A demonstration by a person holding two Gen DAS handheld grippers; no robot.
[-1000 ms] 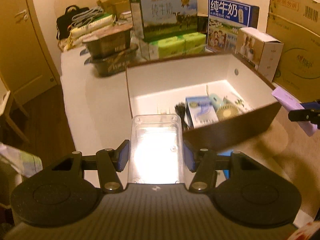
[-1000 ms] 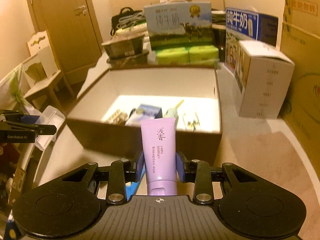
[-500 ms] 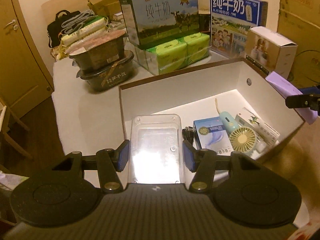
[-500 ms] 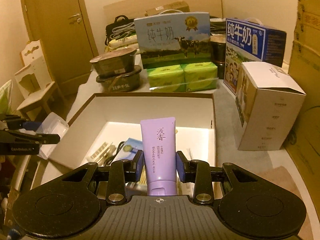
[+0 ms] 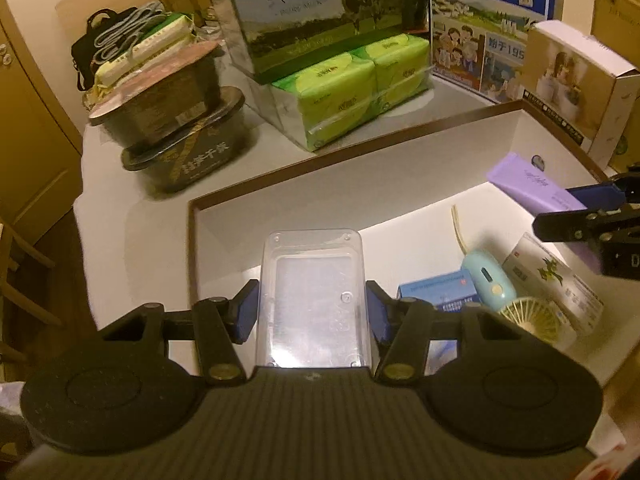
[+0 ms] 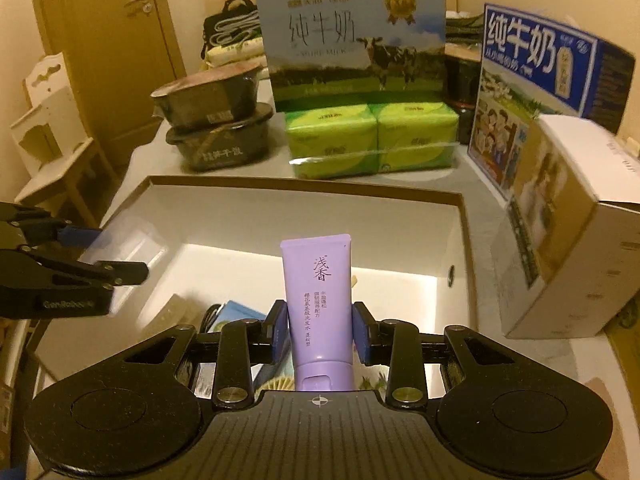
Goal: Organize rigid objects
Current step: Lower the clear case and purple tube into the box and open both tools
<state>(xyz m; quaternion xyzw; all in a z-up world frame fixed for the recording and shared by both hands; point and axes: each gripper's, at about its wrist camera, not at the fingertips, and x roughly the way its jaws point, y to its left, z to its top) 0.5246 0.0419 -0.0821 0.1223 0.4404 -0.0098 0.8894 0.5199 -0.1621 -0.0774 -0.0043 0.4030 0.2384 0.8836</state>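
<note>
My left gripper (image 5: pixel 312 310) is shut on a clear plastic box (image 5: pixel 312 288), held over the near left part of the open cardboard box (image 5: pixel 360 184). Over the same box, my right gripper (image 6: pixel 320 330) is shut on a purple tube (image 6: pixel 318 304) that stands cap-down between its pads. From the left wrist view the tube (image 5: pixel 532 186) and right gripper (image 5: pixel 588 216) come in at the right edge. The right wrist view shows the left gripper (image 6: pixel 84 252) at the left with the clear box (image 6: pixel 124 248). Inside lie a blue carton (image 5: pixel 440 290), a mint hand fan (image 5: pixel 504 296) and a white carton (image 5: pixel 556 284).
Behind the open box stand green tissue packs (image 6: pixel 372 140), a milk carton case with a cow (image 6: pixel 356 40), a blue milk case (image 6: pixel 536 76), stacked dark bowls (image 6: pixel 216 128) and a white carton (image 6: pixel 568 232). A door (image 6: pixel 104 40) and a small chair (image 6: pixel 52 152) are at the left.
Both grippers have moved forward over the open box, each still holding its object. The box interior now fills the lower part of both views.
</note>
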